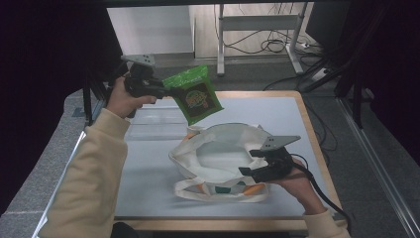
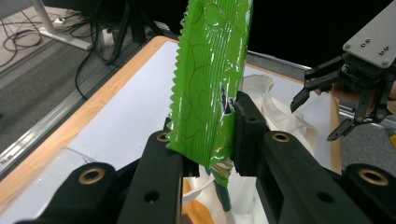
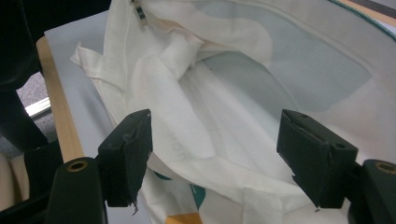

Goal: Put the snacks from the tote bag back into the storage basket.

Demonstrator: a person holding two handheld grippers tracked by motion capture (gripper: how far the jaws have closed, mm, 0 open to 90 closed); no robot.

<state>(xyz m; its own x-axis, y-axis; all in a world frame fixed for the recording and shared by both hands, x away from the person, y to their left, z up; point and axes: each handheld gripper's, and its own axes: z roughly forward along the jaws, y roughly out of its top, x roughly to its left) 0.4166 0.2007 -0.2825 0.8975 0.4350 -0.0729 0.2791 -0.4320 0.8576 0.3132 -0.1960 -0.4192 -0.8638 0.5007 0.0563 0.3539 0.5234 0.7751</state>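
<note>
Table (image 1: 148, 198): pale grey top with a wooden edge, lying under both grippers.

Tote bag (image 1: 218, 158): white cloth with teal and orange print on its near side, lying on the table with its mouth gaping upward. It sits directly ahead of and below the right gripper, and lower than the left gripper, off toward the person's right of it. In the right gripper view the near rim and a folded strap (image 3: 177, 51) lie between and beyond the jaws.

Snack packet (image 1: 194, 94): green foil with a serrated seal, held in the air past the far-left rim of the bag, tilted. In the left gripper view it rises upright from between the pads (image 2: 247, 126).

Left gripper (image 1: 161, 89): jaws pinching the packet's sealed edge, lifted well clear of the table.

Right gripper (image 1: 250, 162): jaws spread wide at the bag's near-right rim, pads not pressing the cloth; whether one touches the rim cannot be told.
</note>
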